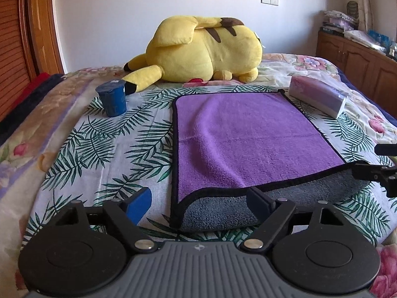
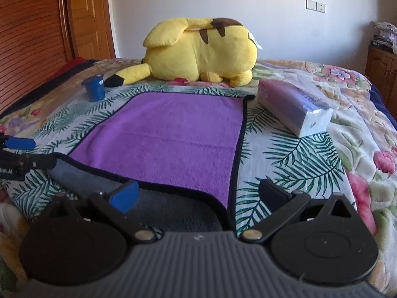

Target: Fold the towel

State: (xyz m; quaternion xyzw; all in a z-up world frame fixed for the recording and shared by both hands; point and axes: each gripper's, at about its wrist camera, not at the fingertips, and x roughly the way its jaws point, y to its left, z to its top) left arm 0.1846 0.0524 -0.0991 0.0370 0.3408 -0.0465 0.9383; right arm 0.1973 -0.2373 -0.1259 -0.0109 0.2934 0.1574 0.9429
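Observation:
A purple towel (image 1: 250, 136) with black trim and a grey underside lies on the leaf-print cloth on the bed; it also shows in the right wrist view (image 2: 168, 144). Its near edge is turned over, showing a grey strip (image 1: 248, 211). My left gripper (image 1: 199, 202) is open, its fingers astride the towel's near left corner. My right gripper (image 2: 198, 195) is open, its fingers astride the towel's near right corner. Each gripper shows at the edge of the other's view: the right one (image 1: 382, 171) and the left one (image 2: 17, 154).
A yellow plush toy (image 1: 201, 52) lies behind the towel. A blue cup (image 1: 112, 97) stands at the back left. A wrapped tissue pack (image 1: 320, 95) lies at the back right. A wooden cabinet (image 1: 359, 57) stands right of the bed.

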